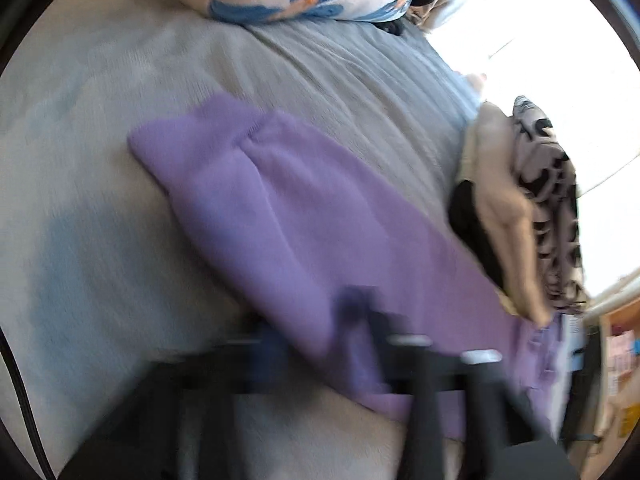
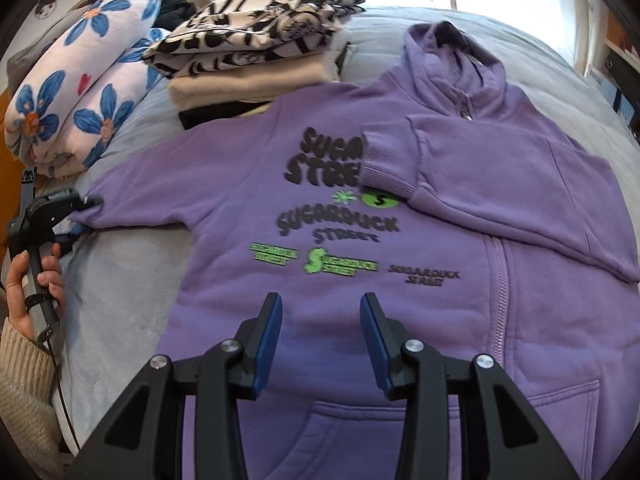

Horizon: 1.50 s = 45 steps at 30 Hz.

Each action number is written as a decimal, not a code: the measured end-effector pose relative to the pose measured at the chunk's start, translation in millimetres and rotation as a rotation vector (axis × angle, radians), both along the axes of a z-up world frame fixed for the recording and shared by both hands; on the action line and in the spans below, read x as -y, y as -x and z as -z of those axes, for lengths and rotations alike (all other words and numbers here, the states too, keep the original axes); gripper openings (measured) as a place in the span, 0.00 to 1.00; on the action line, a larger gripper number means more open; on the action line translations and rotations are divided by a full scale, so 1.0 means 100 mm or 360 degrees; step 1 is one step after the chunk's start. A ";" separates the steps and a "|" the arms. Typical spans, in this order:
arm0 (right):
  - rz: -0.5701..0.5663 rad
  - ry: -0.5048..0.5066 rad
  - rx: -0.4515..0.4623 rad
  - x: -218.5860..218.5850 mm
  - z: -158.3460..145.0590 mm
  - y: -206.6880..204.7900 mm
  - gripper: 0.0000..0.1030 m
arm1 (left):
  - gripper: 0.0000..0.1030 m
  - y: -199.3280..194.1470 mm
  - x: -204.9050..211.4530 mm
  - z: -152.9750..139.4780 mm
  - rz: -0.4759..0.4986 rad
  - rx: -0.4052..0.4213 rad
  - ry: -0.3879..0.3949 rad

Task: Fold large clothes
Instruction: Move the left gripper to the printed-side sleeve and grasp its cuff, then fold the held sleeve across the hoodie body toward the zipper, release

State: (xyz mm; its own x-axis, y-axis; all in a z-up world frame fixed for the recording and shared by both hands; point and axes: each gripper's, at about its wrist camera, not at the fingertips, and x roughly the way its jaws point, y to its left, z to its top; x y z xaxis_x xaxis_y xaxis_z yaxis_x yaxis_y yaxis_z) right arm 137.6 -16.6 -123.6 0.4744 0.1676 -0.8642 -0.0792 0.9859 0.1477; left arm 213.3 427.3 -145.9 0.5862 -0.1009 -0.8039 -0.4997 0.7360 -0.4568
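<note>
- Daylight pours in from a window (image 1: 540, 40), blown out to pure white in the left wrist view.
- That view is smeared with motion blur, worst at the bottom.
- The right wrist view is sharper and evenly lit.
- Fisheye bending and dark corners frame both.

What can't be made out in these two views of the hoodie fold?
- Left wrist view: left hand-held gripper is smeared by motion blur; its hold on the purple hoodie sleeve is unclear.
- Right wrist view: hoodie chest print is partly covered by the folded sleeve cuff.
- Right wrist view: hoodie hem is hidden behind the right hand-held gripper.
- Black item under the folded stack: mostly hidden.
</note>
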 end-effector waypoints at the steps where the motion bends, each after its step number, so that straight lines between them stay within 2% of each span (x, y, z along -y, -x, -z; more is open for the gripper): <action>1: 0.0010 -0.0009 -0.0002 0.03 0.00 0.00 0.39 | 0.07 -0.03 0.03 -0.04 0.0010 0.0005 -0.0028; 3: 0.0031 -0.0022 -0.0003 0.10 0.01 -0.01 0.39 | 0.07 -0.03 0.18 -0.24 0.0032 0.0081 -0.0133; 6: 0.0069 -0.0056 0.0007 0.23 -0.01 0.00 0.39 | 0.06 -0.03 0.58 -0.63 0.0159 0.0192 -0.0283; 8: 0.0098 -0.0076 0.0022 0.33 -0.04 0.01 0.39 | 0.06 -0.03 0.90 -0.88 0.0288 0.0281 -0.0309; 11: 0.0151 -0.0104 0.0047 0.49 -0.09 0.03 0.39 | 0.06 -0.04 1.62 -1.24 0.0539 0.0407 -0.0351; 15: 0.0251 -0.0138 0.0094 0.82 -0.17 0.09 0.39 | 0.07 -0.04 2.62 -1.44 0.0857 0.0489 -0.0373; 19: 0.0356 -0.0147 0.0126 1.19 -0.23 0.16 0.39 | 0.07 -0.04 3.65 -1.39 0.1113 0.0525 -0.0409; 21: 0.0432 -0.0148 0.0127 1.41 -0.23 0.20 0.39 | 0.13 -0.02 4.14 -1.21 0.1246 0.0481 -0.0431; 22: 0.0463 -0.0151 0.0124 1.50 -0.22 0.22 0.40 | 0.16 -0.01 4.33 -1.11 0.1306 0.0444 -0.0428; 23: 0.0496 -0.0155 0.0117 1.61 -0.20 0.25 0.40 | 0.27 -0.02 4.51 -0.96 0.1368 0.0381 -0.0404; 24: 0.0526 -0.0156 0.0106 1.71 -0.18 0.27 0.40 | 0.31 -0.03 4.67 -0.78 0.1430 0.0295 -0.0357; 26: 0.0567 -0.0155 0.0087 1.86 -0.14 0.31 0.40 | 0.32 -0.05 4.87 -0.48 0.1496 0.0135 -0.0282; 29: 0.0608 -0.0166 0.0065 2.05 -0.07 0.36 0.40 | 0.32 -0.01 4.96 -0.19 0.1507 -0.0006 -0.0251; 31: 0.0621 -0.0180 0.0055 2.13 -0.03 0.38 0.40 | 0.35 0.02 4.93 -0.16 0.1501 -0.0017 -0.0215; 33: 0.0620 -0.0211 0.0050 2.16 0.00 0.36 0.40 | 0.48 0.05 4.84 -0.21 0.1490 -0.0006 -0.0156; 37: 0.0557 -0.0234 0.0070 2.10 -0.03 0.36 0.40 | 0.51 0.17 4.64 -0.39 0.1464 0.0063 -0.0130; 40: 0.0450 -0.0222 0.0099 1.93 -0.10 0.31 0.40 | 0.53 0.27 4.38 -0.53 0.1374 0.0096 -0.0151; 45: 0.0210 -0.0077 0.0212 1.53 -0.27 0.20 0.40 | 0.53 0.41 3.93 -0.64 0.1184 0.0081 -0.0249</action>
